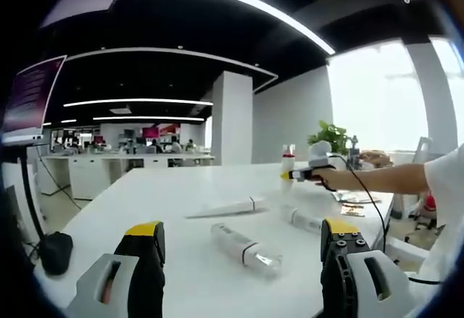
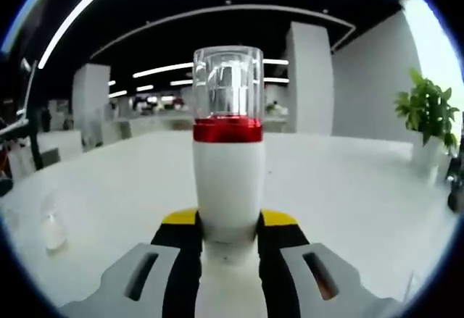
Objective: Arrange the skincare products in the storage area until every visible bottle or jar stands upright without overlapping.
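At the near edge of a long white bench (image 1: 181, 209), the left claw (image 1: 243, 260) hangs wide open with nothing between its yellow-tipped jaws, bare tabletop stretching ahead of it. Just beyond lies a white bottle with a clear cap (image 1: 245, 249), flat on its side and angled toward the right jaw; a slim white tube (image 1: 223, 207) rests on its side a little farther on, and another white bottle (image 1: 303, 221) lies to the right of it, all three apart from one another. Farther still, near the bench's far right edge, a person's outstretched arm (image 1: 384, 179) carries the right claw (image 1: 291, 175), closed around the lower body of an upright white bottle with a red band and clear cap (image 2: 228, 166). In the right gripper view, open bench surface runs wide on both sides of that bottle, with a small pale jar (image 2: 52, 227) blurred at far left. A potted plant (image 1: 330, 135) stands behind.
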Demonstrator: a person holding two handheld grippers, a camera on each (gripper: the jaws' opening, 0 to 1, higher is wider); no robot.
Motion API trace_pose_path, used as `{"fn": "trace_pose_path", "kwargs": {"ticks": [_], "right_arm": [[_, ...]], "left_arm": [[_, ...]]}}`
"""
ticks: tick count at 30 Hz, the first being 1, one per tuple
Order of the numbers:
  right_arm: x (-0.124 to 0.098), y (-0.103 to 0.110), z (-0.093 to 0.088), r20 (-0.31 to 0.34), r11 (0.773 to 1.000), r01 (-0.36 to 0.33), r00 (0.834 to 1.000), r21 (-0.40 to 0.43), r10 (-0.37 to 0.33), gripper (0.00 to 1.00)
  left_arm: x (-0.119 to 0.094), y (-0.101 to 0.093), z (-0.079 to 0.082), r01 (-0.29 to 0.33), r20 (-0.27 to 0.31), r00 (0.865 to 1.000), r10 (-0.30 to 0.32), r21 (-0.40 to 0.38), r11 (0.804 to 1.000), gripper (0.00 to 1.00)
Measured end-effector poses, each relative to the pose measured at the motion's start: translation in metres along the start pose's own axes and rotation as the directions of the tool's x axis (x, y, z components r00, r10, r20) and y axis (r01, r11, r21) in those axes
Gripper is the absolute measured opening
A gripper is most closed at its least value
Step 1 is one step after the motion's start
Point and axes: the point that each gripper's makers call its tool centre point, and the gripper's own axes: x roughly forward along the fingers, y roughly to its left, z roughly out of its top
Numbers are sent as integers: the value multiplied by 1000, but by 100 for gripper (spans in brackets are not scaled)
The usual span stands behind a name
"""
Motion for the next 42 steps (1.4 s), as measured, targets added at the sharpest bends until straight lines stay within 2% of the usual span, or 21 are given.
{"fn": "trace_pose_path", "kwargs": {"ticks": [17,23,26,27,29,34,38,42], "right_arm": [[20,-15,4,-47,1000,24,999,0,-24,28],[15,-17,2,-43,999,39,998,-14,-40,28],[14,-19,9,-15,998,49,999,-29,-50,39],[16,-20,16,26,999,33,999,-34,-32,46],[14,-19,16,12,999,22,1000,-31,-22,53],[12,-28,18,14,1000,14,1000,-6,-14,54],[9,-32,14,11,998,6,1000,62,-7,61],[7,-33,13,10,996,-8,1000,94,7,64]], "left_arm": [[10,-16,-5,45,-11,999,-45,-8,999,91],[13,-21,-6,59,-18,998,-59,-9,998,91],[12,-22,-6,59,-16,998,-59,-7,998,91],[12,-22,-6,60,-16,998,-60,-6,998,91],[12,-21,-6,57,-16,998,-58,-8,998,91],[11,-21,-5,56,-13,998,-56,-6,998,91],[11,-20,-5,54,-13,998,-54,-5,999,91],[11,-20,-5,55,-14,998,-56,-8,998,91]]}}
